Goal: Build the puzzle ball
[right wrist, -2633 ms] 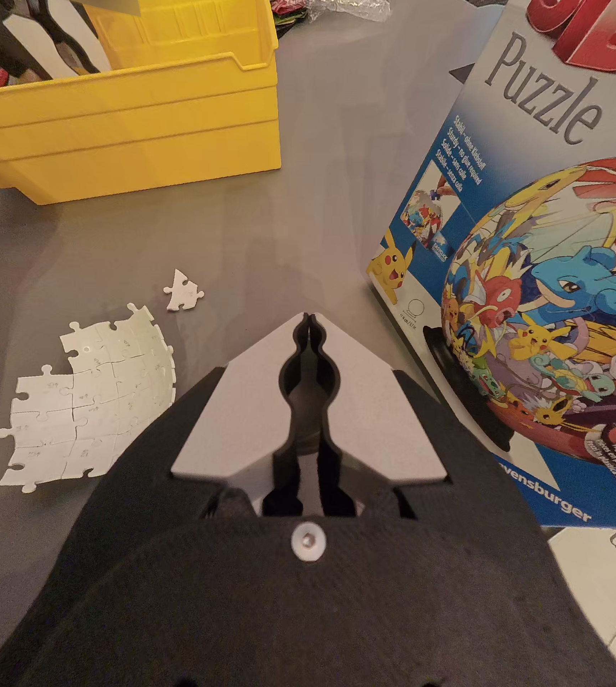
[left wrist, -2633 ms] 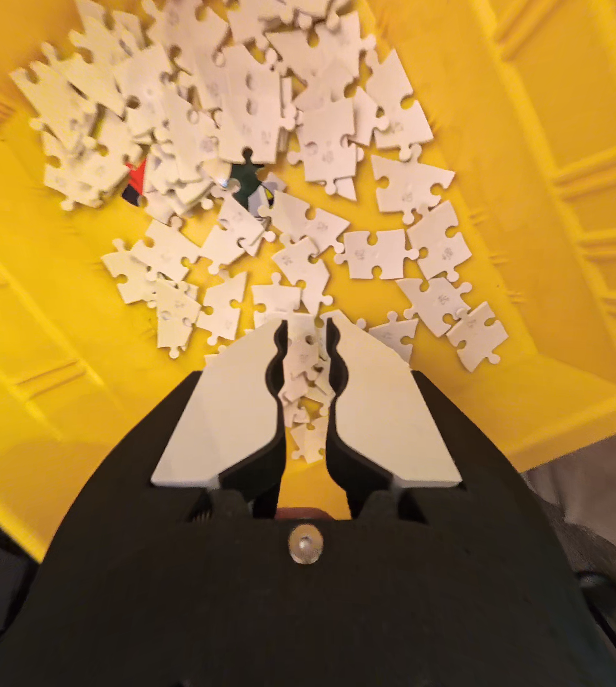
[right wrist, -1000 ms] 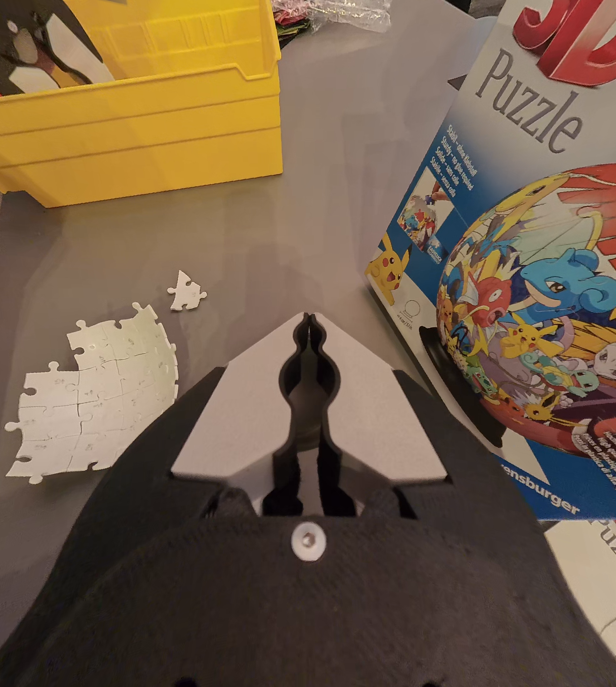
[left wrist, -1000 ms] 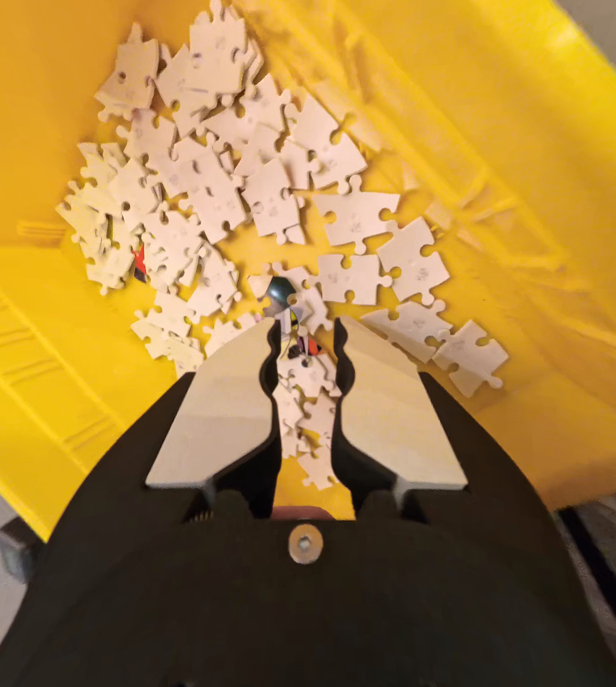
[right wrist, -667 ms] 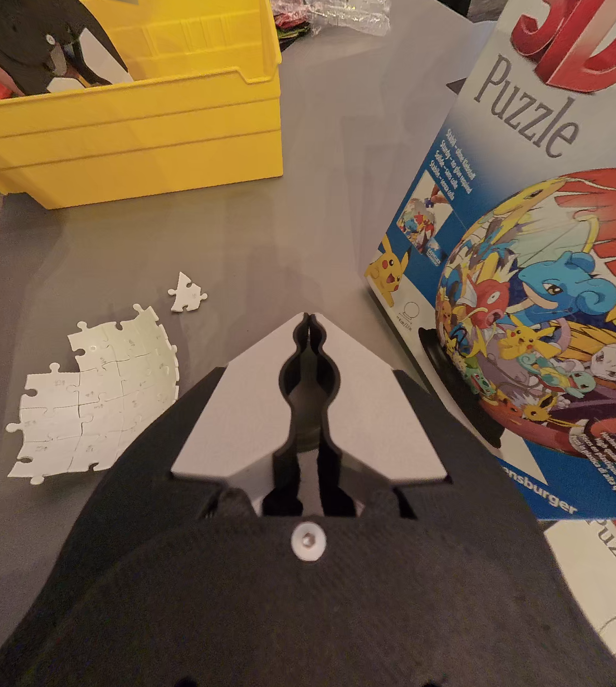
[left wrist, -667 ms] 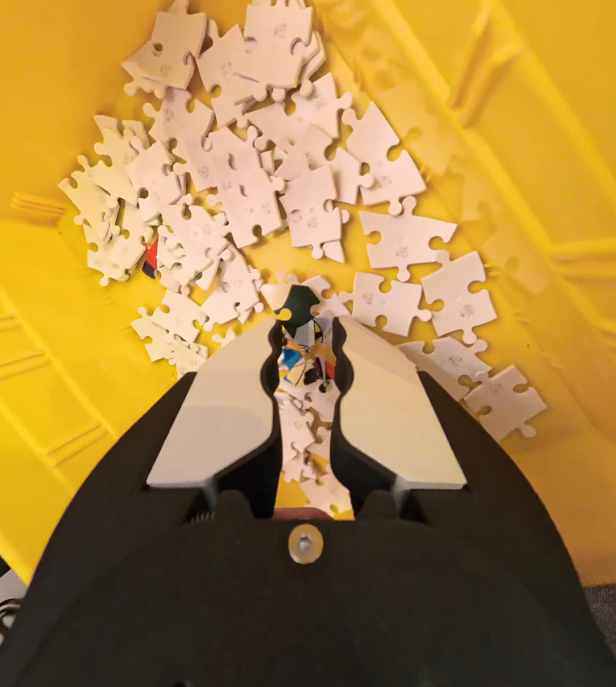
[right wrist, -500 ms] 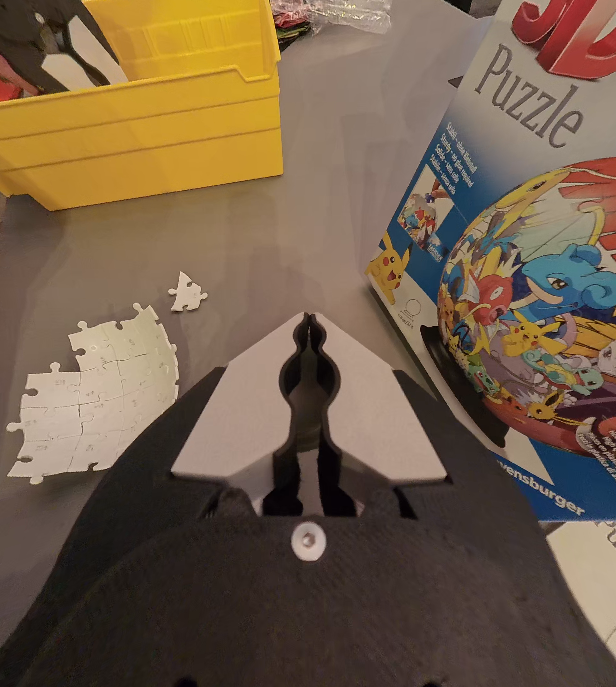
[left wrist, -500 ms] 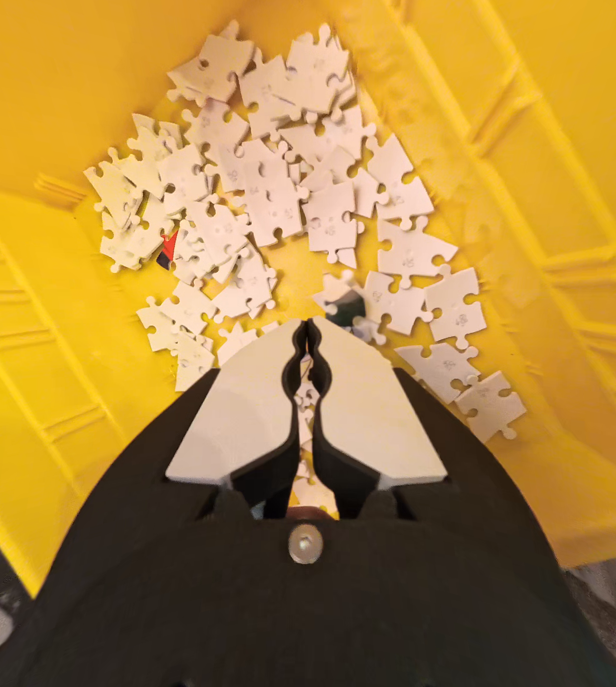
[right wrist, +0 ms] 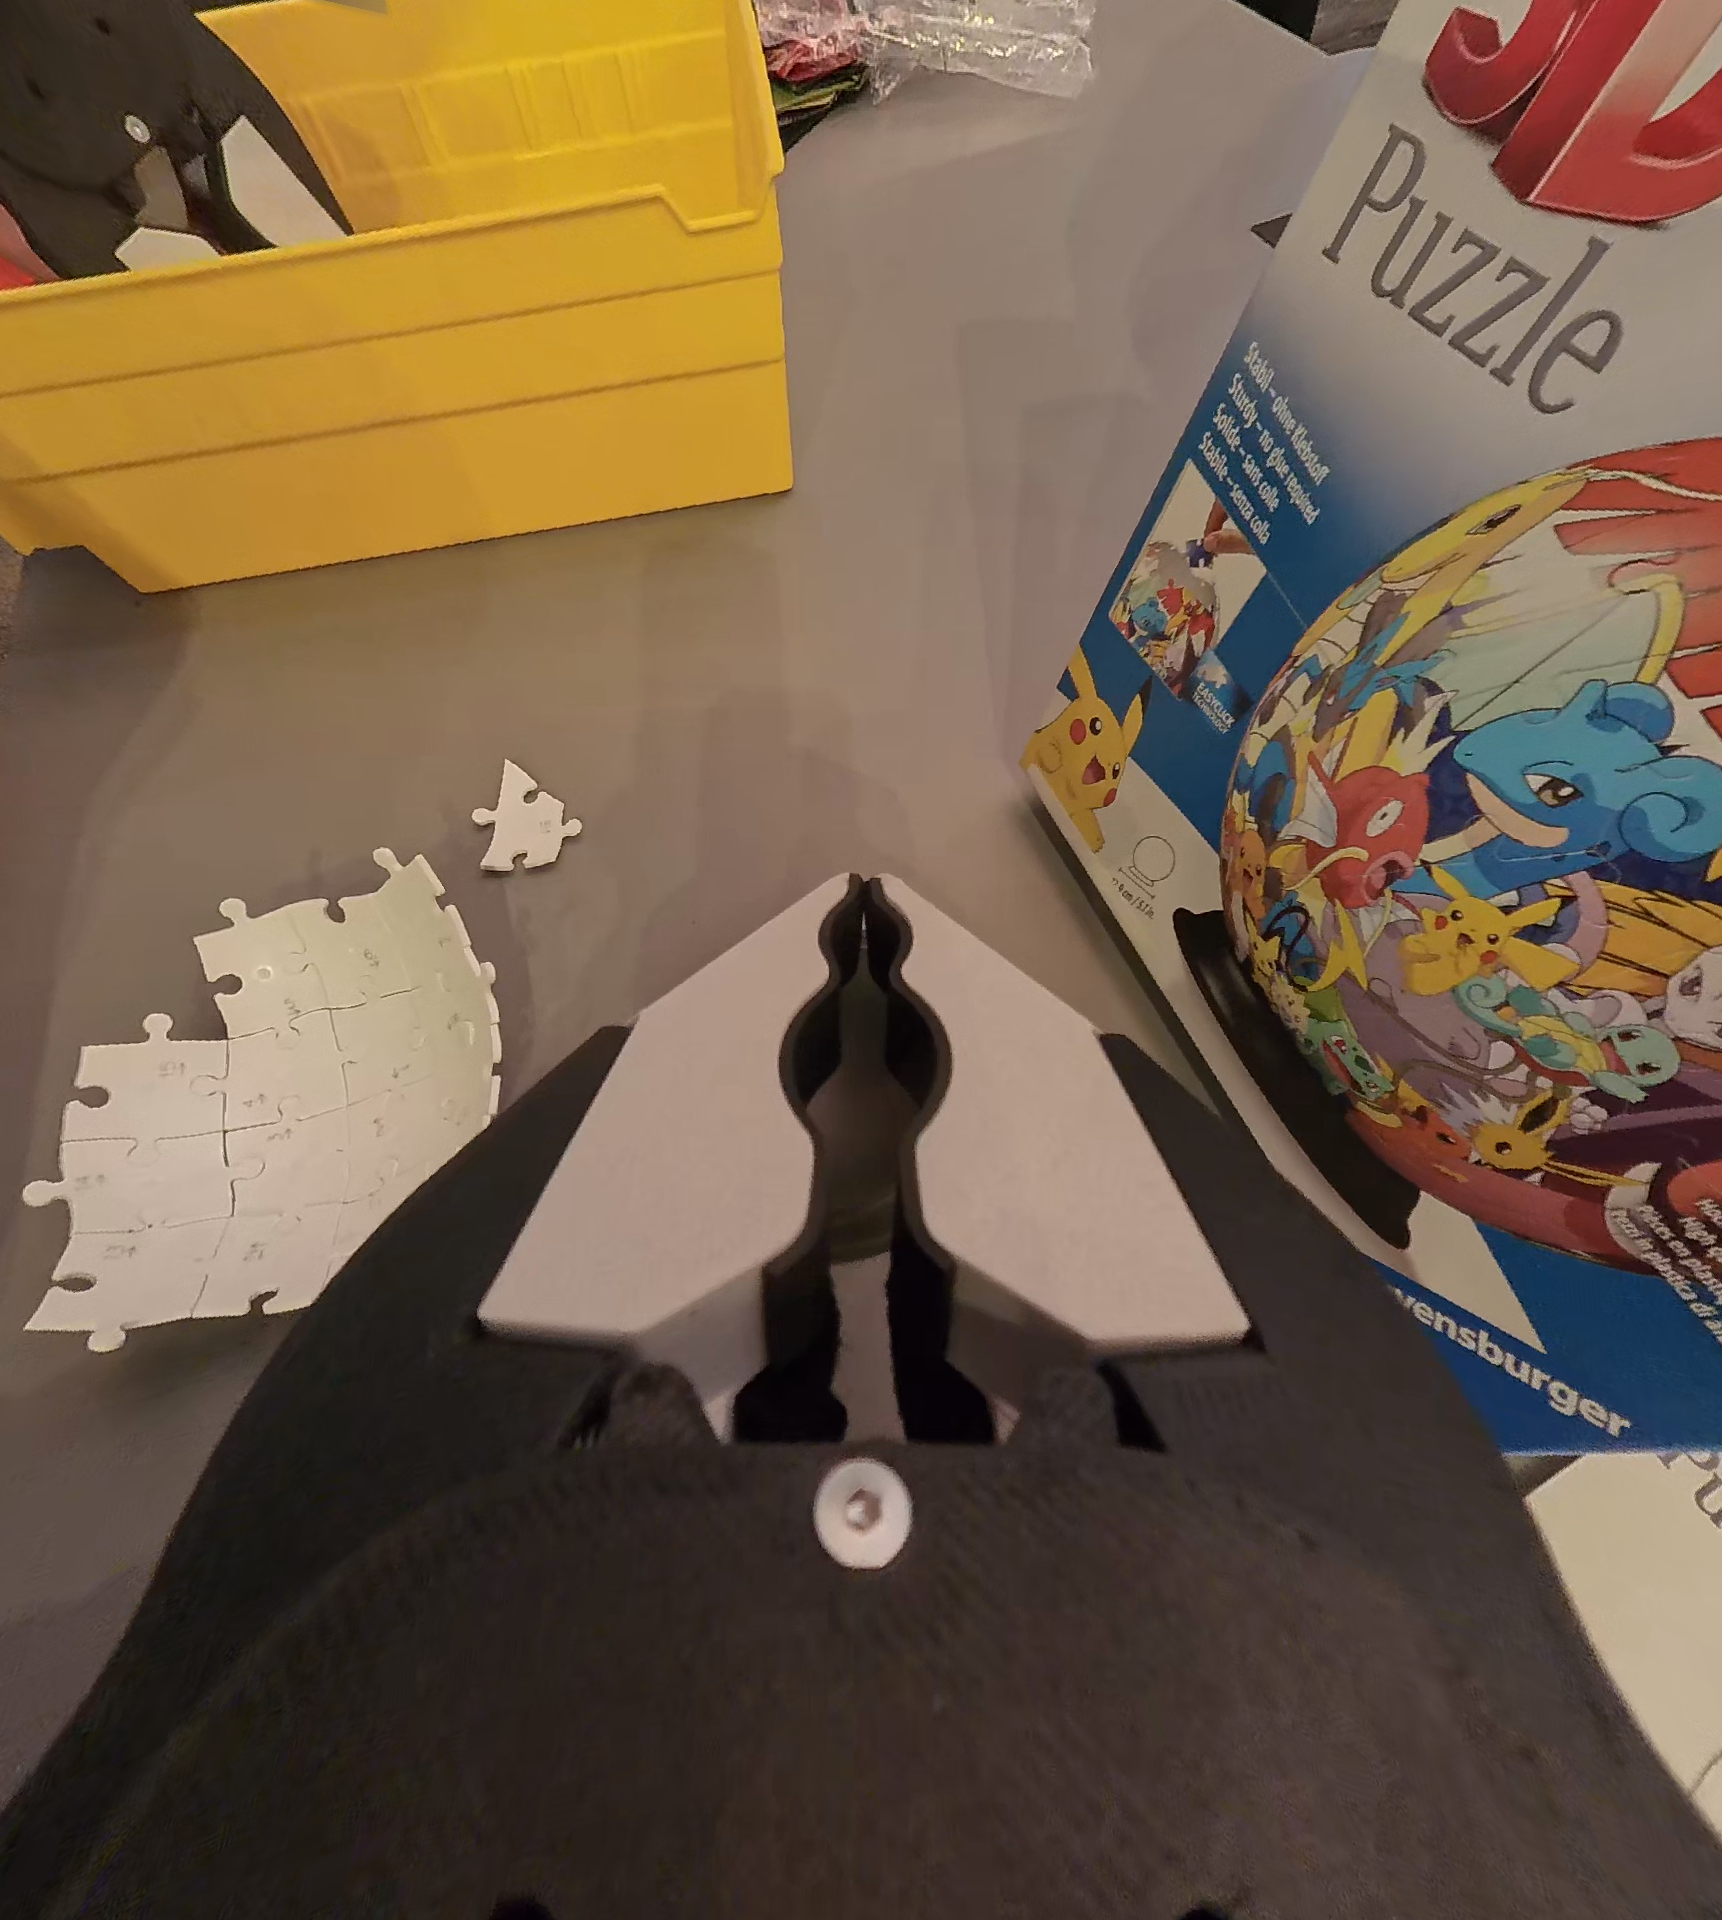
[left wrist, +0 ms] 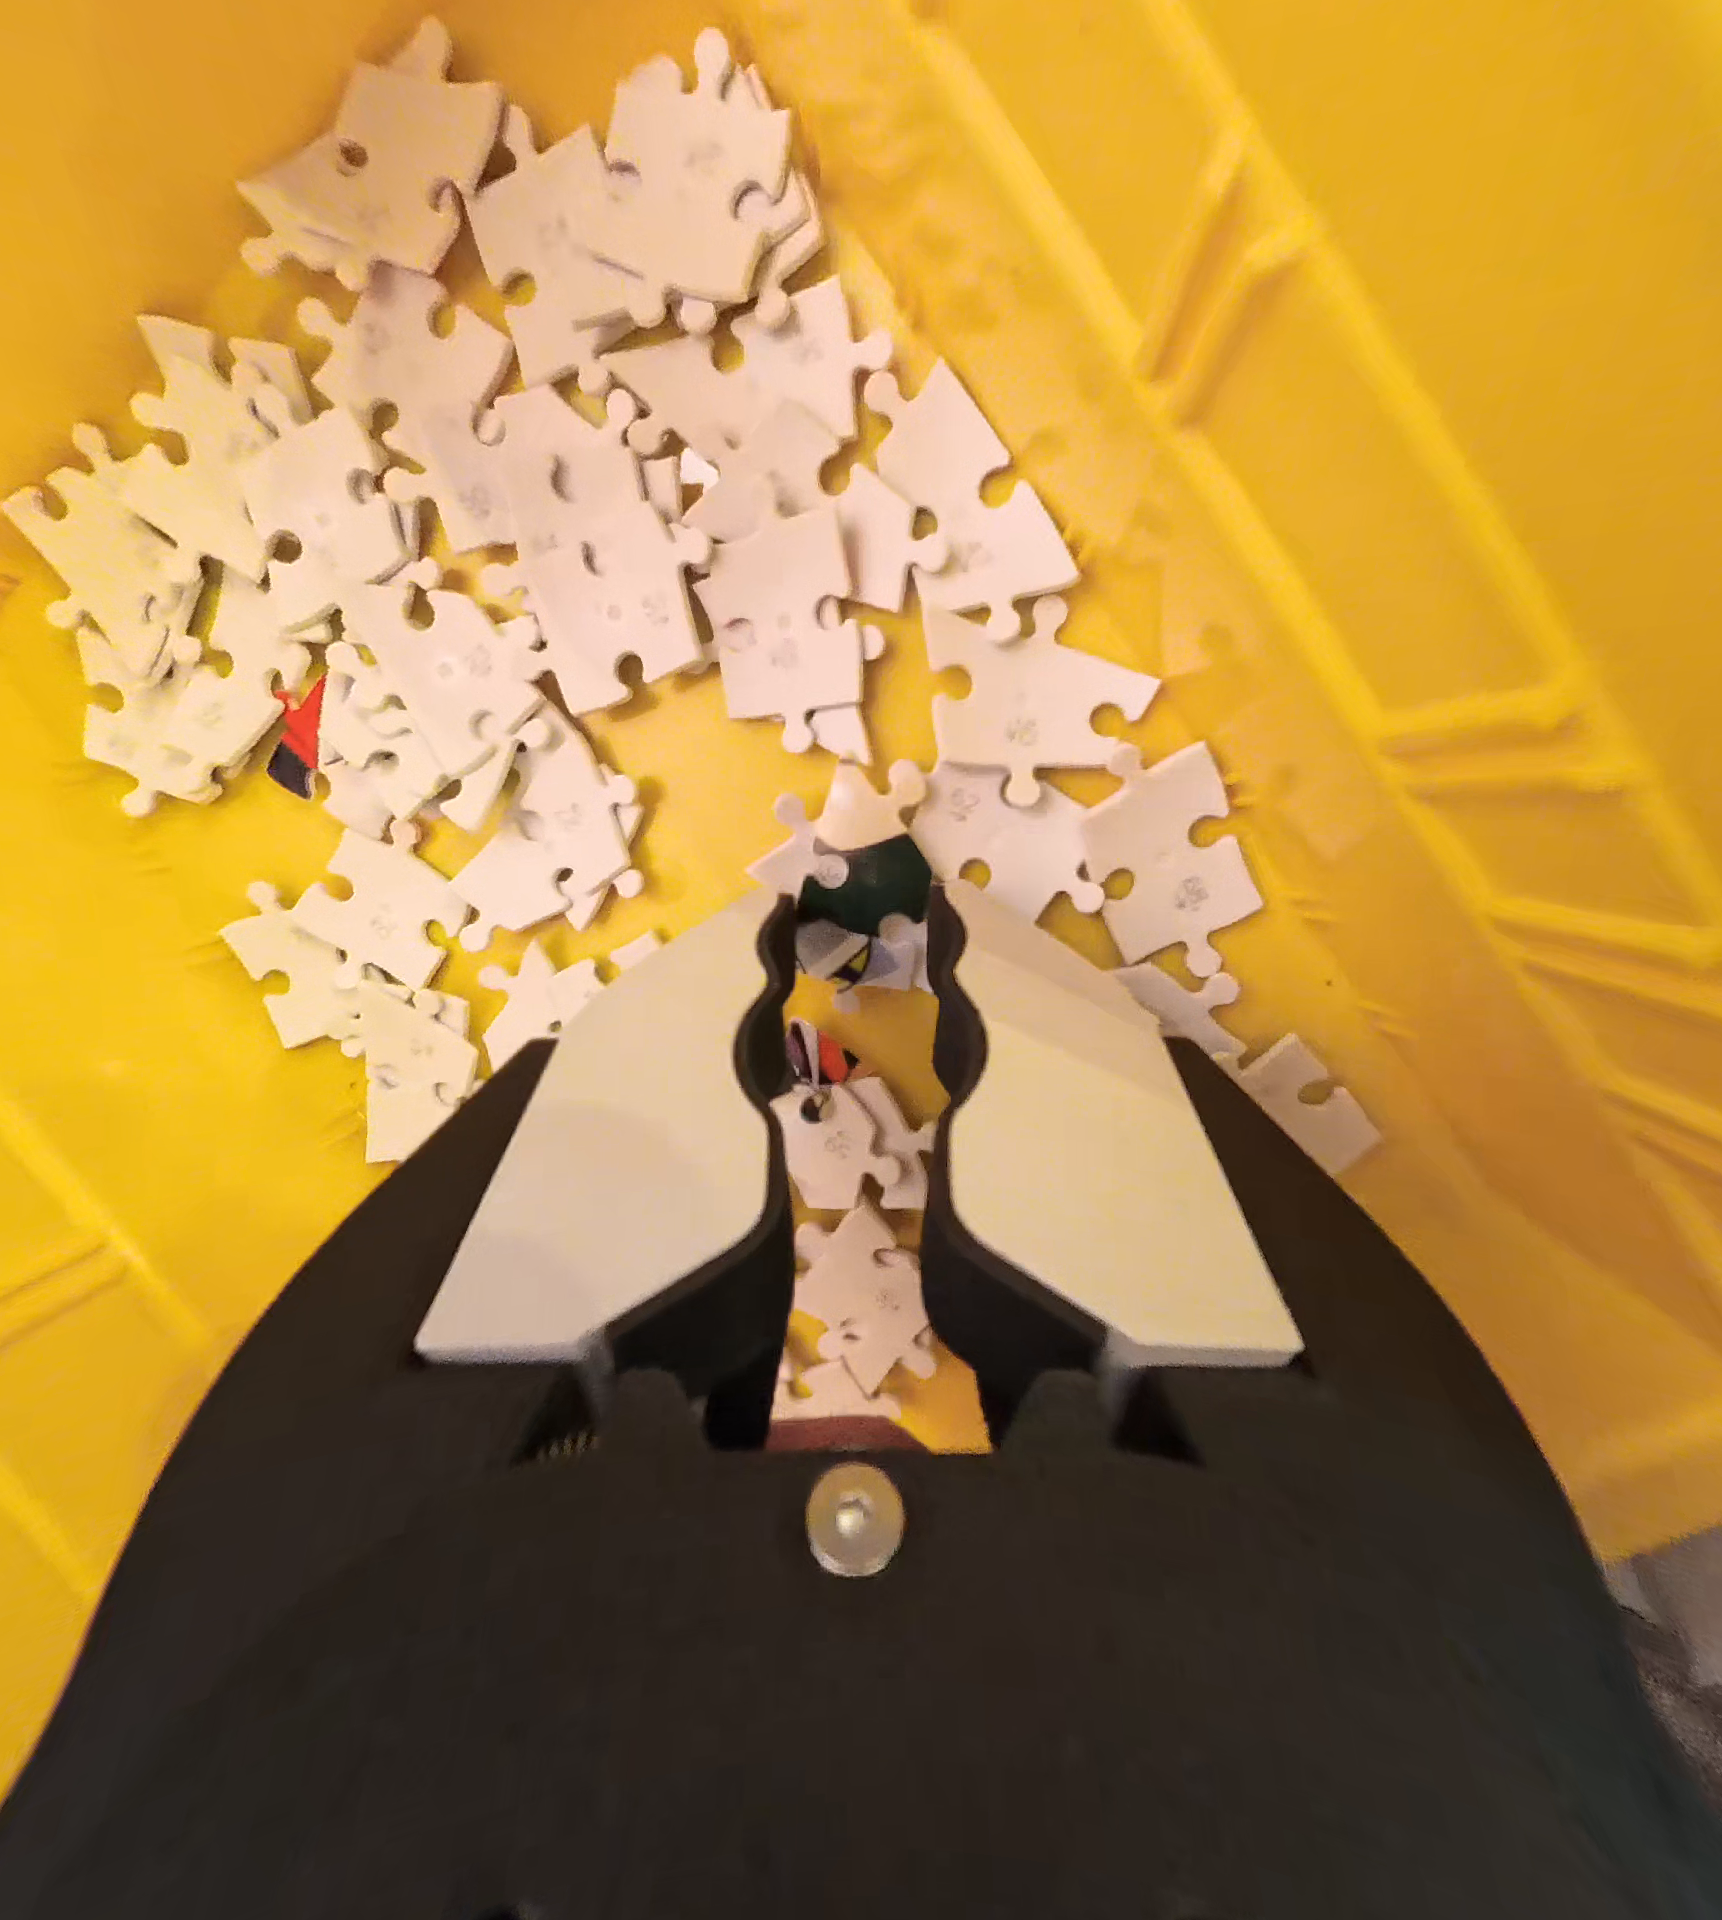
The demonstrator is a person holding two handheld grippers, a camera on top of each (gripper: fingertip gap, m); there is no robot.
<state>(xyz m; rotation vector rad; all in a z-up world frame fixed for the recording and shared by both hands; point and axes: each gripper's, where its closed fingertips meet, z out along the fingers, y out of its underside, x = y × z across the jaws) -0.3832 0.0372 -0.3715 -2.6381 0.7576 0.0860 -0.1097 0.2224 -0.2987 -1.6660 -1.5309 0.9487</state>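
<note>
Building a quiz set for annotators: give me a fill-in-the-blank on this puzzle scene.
1. The loose puzzle pieces lie in a bin coloured ____.
2. The right gripper has its jaws ____.
3. The left gripper has its jaws ____.
4. The single piece lies on the ____ beside the joined section.

Missing: yellow; shut; open; table

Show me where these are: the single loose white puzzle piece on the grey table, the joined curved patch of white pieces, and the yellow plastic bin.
Loose white puzzle piece [right wrist: 524, 823], right wrist view, its centre.
Joined curved patch [right wrist: 296, 1101], right wrist view, its middle.
Yellow plastic bin [right wrist: 400, 436], right wrist view, front wall.
</note>
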